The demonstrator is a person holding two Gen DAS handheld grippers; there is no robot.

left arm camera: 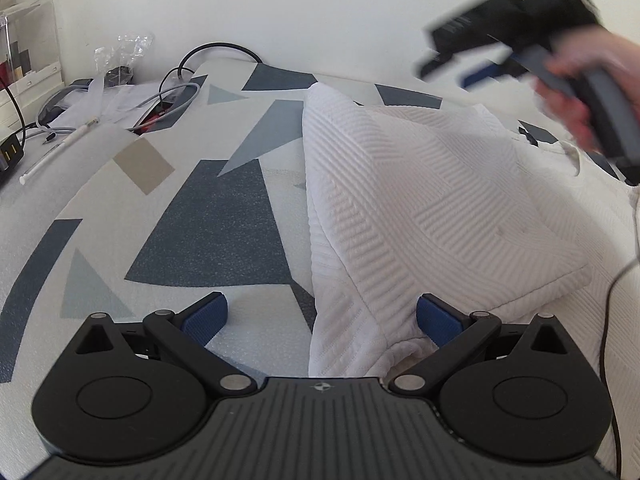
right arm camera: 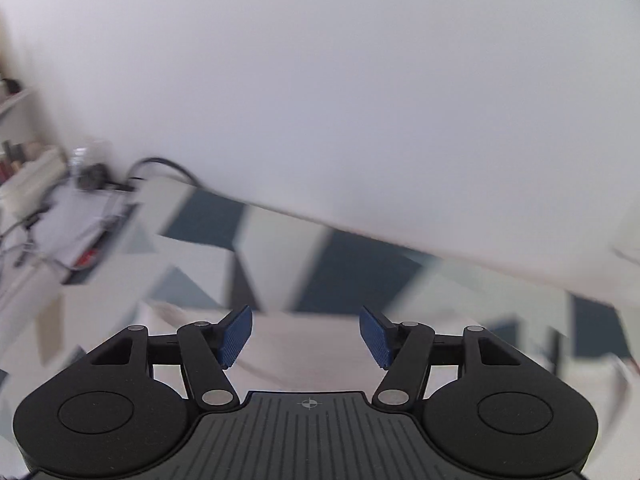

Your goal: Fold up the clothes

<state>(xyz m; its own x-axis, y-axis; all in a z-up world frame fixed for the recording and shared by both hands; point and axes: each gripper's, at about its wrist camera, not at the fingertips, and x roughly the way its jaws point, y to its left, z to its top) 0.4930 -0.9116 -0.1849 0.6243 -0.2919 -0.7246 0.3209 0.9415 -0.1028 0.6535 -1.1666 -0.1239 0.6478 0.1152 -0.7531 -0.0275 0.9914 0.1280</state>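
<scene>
A white textured garment (left arm camera: 420,200) lies folded over on a grey-and-blue patterned mat (left arm camera: 208,224). Its near corner lies between the wide-apart blue pads of my left gripper (left arm camera: 322,316), which is open low over the mat; the right pad (left arm camera: 436,318) sits beside the cloth. My right gripper (left arm camera: 448,72) is blurred at the upper right, held by a hand (left arm camera: 576,92) above the garment's far side. In the right wrist view the right gripper (right arm camera: 306,336) is open with nothing between its pads, above pale cloth (right arm camera: 304,364) and the mat (right arm camera: 280,248).
At the far left are cables (left arm camera: 176,92), a white pen (left arm camera: 60,148), a crumpled plastic bag (left arm camera: 124,48) and a clear drawer unit (left arm camera: 28,40). A white wall (left arm camera: 320,12) stands behind the mat. A thin black cable (left arm camera: 608,312) runs along the right edge.
</scene>
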